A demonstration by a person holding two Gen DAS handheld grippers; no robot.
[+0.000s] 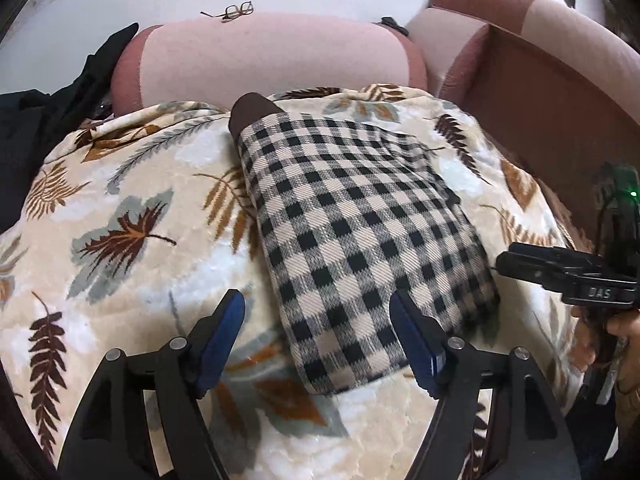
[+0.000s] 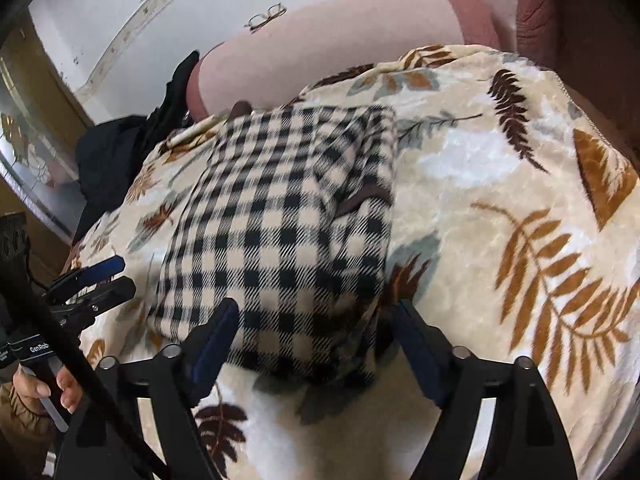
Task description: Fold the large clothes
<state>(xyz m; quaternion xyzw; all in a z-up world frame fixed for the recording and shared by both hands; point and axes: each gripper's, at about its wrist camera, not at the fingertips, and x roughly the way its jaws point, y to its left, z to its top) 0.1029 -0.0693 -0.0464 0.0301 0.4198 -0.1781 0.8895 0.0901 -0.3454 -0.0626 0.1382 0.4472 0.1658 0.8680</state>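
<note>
A black-and-cream checked garment [image 1: 360,220] lies folded into a long rectangle on a leaf-patterned blanket [image 1: 132,208]. A brown collar part [image 1: 252,114] sticks out at its far end. My left gripper [image 1: 318,310] is open and empty, just above the garment's near left corner. In the right wrist view the garment [image 2: 280,240] lies ahead, and my right gripper [image 2: 314,320] is open over its near edge, holding nothing. The right gripper also shows in the left wrist view [image 1: 568,276]. The left gripper shows at the left of the right wrist view [image 2: 100,280].
The blanket covers a pink sofa seat with a pink backrest [image 1: 260,60] behind. Glasses [image 1: 236,11] rest on top of the backrest. Dark clothing [image 1: 60,108] is piled at the left. A brown armrest [image 1: 540,80] rises at the right.
</note>
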